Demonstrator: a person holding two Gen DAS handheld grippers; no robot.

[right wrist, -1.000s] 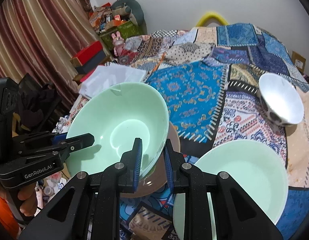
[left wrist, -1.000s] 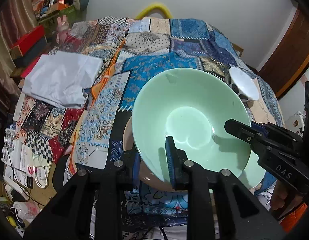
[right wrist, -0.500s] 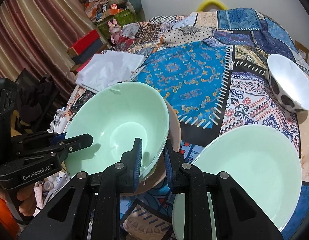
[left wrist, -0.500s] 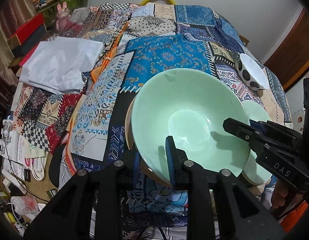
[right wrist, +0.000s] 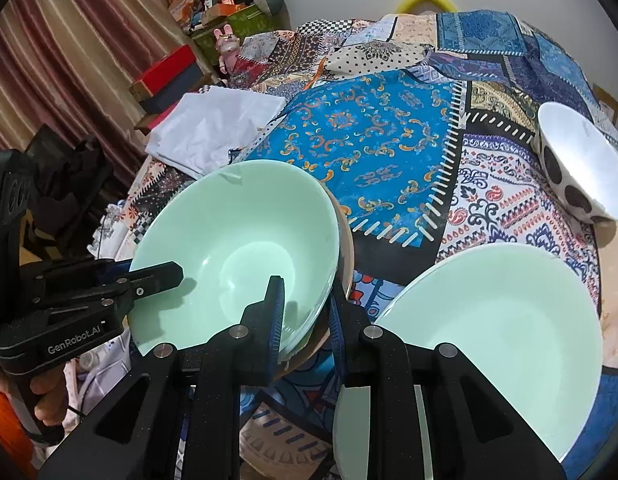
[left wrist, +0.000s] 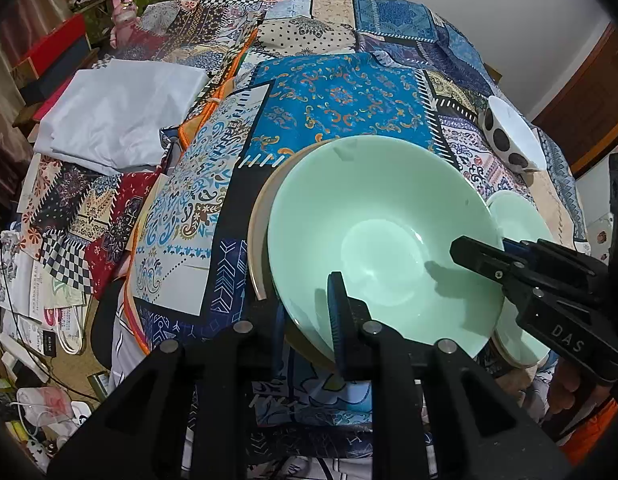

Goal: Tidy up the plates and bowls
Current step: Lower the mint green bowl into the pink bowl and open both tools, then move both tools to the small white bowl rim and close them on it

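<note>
Fingers of the left gripper (left wrist: 307, 312) pinch the near rim of the mint bowl (left wrist: 381, 240); those of the right gripper (right wrist: 305, 320) pinch its opposite rim. The bowl sits tilted in the tan bowl (left wrist: 257, 240) beneath it, on the patchwork bedspread (left wrist: 341, 96). Letting go unevenly could, I judge, tip or slide it off the soft bed, or knock it against the second mint bowl (right wrist: 497, 332) just beside.
</note>
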